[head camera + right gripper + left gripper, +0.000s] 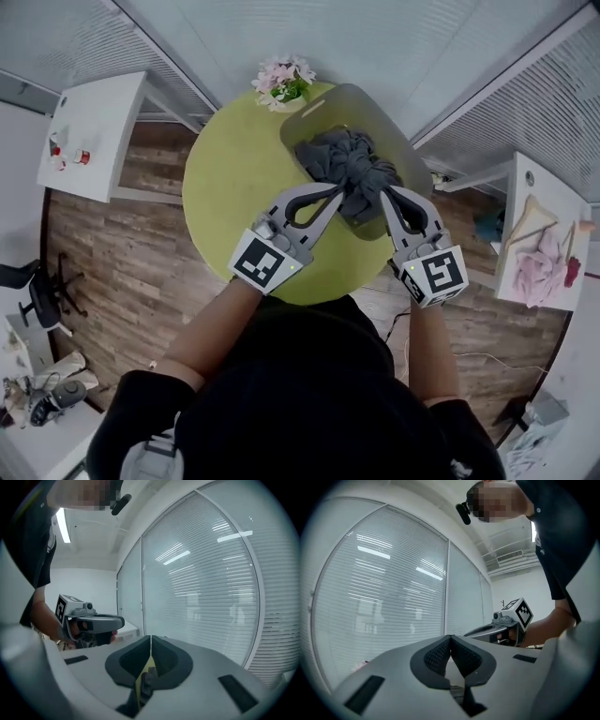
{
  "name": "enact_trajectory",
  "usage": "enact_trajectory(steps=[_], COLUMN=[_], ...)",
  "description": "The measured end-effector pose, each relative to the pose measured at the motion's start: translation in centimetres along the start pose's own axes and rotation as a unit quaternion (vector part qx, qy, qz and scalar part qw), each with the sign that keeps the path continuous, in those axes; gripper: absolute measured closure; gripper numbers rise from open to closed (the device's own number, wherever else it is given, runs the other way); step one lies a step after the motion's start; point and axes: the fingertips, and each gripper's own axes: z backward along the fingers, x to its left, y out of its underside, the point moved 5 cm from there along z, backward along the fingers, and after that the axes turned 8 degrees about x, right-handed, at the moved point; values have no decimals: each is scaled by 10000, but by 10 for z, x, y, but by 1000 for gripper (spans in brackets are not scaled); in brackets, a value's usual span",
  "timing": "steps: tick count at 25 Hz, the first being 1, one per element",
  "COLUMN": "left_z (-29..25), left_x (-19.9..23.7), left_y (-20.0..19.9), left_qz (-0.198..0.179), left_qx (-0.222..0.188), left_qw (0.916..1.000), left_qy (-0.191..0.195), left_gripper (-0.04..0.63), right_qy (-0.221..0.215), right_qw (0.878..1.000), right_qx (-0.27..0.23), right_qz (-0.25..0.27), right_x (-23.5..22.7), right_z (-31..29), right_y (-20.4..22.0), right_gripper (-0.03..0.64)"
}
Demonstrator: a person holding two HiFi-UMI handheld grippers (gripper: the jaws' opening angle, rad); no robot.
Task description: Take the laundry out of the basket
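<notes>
Dark laundry [349,167] bunched in grey basket [401,136], far right on green table [225,187]. Left gripper [335,193], right gripper [384,193] at near edge, jaws pressed together, empty. Nothing removed yet.

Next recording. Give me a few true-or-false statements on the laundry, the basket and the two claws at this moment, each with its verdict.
1. The dark grey laundry lies bunched in the grey basket on the round green table. True.
2. The left claw has its jaws spread wide apart. False: in the left gripper view the jaws meet at the tips.
3. Pink flowers stand at the table's far edge, beside the basket. True.
4. The right claw is held off to the side, away from the basket. False: its tip is at the laundry, over the basket, opposite the left claw's.
</notes>
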Motion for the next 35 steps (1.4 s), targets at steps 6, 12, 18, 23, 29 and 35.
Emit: enact_trajectory(steps=[6,12,18,23,29,35], left_z=[-28,-55,-80,-100,-123,-142], left_x=[17,32,45,62,81,101], left_y=[5,13,18,30,42,51], left_qz=[26,-78,-370,-502,-546,-633], left_qx=[71,190,263,249,274,236], left_qw=[9977,9956,9959,9964,9968,9966], left_qy=[-670,-918,-782,-641,-509,-474], left_gripper=[586,586,586,586,586,586], right_qy=[-401,-913,-1149,-1269,-1363,-1462], right_qw=[9987,9917,9799,9650,9475,9261], right_qx=[245,889,1591,2219,2781,3346], right_qz=[177,143,357,584,791,952], right_x=[-47,-65,-70,-77,-84,-88], right_z=[-24,-55,-80,-103,-123,-147], right_y=[8,23,47,70,89,110], right_gripper=[591,591,589,589,588,586])
